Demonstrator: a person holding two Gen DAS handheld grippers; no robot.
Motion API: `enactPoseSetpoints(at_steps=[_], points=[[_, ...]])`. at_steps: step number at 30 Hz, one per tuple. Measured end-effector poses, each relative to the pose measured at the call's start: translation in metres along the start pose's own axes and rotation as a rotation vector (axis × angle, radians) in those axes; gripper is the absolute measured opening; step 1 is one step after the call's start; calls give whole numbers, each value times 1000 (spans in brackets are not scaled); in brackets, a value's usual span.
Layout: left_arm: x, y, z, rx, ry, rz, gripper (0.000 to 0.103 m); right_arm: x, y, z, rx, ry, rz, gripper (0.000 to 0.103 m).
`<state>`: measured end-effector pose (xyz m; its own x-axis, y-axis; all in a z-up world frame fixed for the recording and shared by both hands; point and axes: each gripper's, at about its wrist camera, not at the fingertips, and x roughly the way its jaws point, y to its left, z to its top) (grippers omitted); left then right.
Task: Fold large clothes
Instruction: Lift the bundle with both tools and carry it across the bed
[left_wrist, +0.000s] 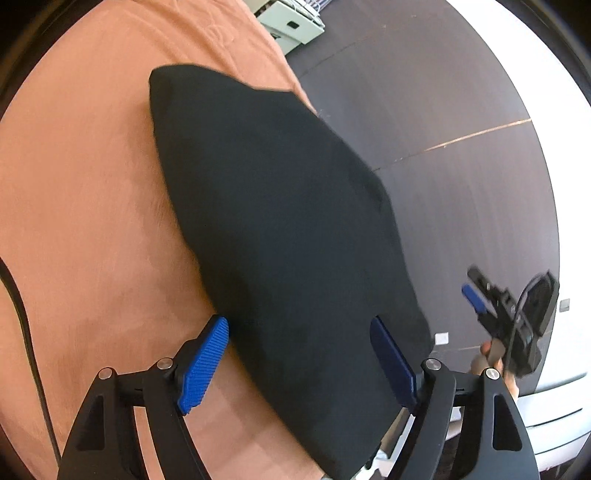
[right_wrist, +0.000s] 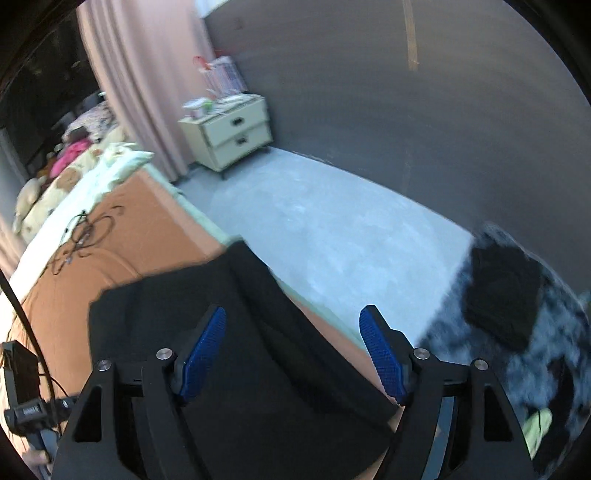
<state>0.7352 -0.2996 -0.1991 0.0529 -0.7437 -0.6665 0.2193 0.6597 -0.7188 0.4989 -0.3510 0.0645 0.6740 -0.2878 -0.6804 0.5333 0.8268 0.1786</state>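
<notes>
- Blue ribbed pads line the fingers of the left gripper (left_wrist: 299, 354), whose jaws stand wide apart over the near end of the black garment (left_wrist: 273, 206); the pads do not press the cloth, which lies below and between them
- Black fabric also fills the gap of the right gripper (right_wrist: 291, 350) in its own view: its jaws stand wide too, the left pad over the cloth and the right pad (right_wrist: 382, 356) over the bed's edge and the floor beyond, with nothing pinched
- Seen from the left wrist, the right gripper (left_wrist: 476, 295) hangs blurred off the right side of the bed, apart from the garment, with a hand (left_wrist: 495, 363) gripping its handle
- Seen from the right wrist, part of the left gripper's black housing (right_wrist: 22, 373) shows at the lower left edge
- Folded into a long dark slab, the garment lies on the orange bedspread (left_wrist: 85, 184), running along the bed's right-hand edge, one end near the grippers and the other tapering away
- Across the bedspread lie thin tangled cables (right_wrist: 85, 236); soft toys (right_wrist: 55, 188) are piled at the far end of the bed
- Beyond the bed are the pale grey floor (right_wrist: 332, 229), a cream two-drawer nightstand (right_wrist: 232, 133) against the dark wall, a pink curtain (right_wrist: 147, 81) beside it, and a mottled blue-black heap (right_wrist: 517, 314) at the right, too blurred to tell what it is
</notes>
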Motion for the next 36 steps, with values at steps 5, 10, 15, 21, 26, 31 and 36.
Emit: enactPoseSetpoints(at_steps=[5, 10, 15, 21, 26, 31, 36], points=[[2, -21, -32, 52, 43, 35, 80, -26, -35, -47, 145, 47, 47, 74], [9, -38, -55, 89, 110, 29, 80, -38, -42, -87, 248, 82, 158, 74], [11, -42, -79, 104, 161, 24, 69, -21, -45, -110, 289, 152, 234, 70], [30, -52, -99, 150, 230, 4, 41, -10, -60, -94, 348, 129, 258, 28], [38, -60, -92, 163, 238, -20, 39, -9, -77, -88, 355, 94, 235, 19], [39, -73, -92, 177, 244, -41, 40, -16, -82, -83, 369, 65, 185, 19], [20, -67, -105, 230, 223, -49, 41, -39, -96, -75, 394, 29, 146, 20]])
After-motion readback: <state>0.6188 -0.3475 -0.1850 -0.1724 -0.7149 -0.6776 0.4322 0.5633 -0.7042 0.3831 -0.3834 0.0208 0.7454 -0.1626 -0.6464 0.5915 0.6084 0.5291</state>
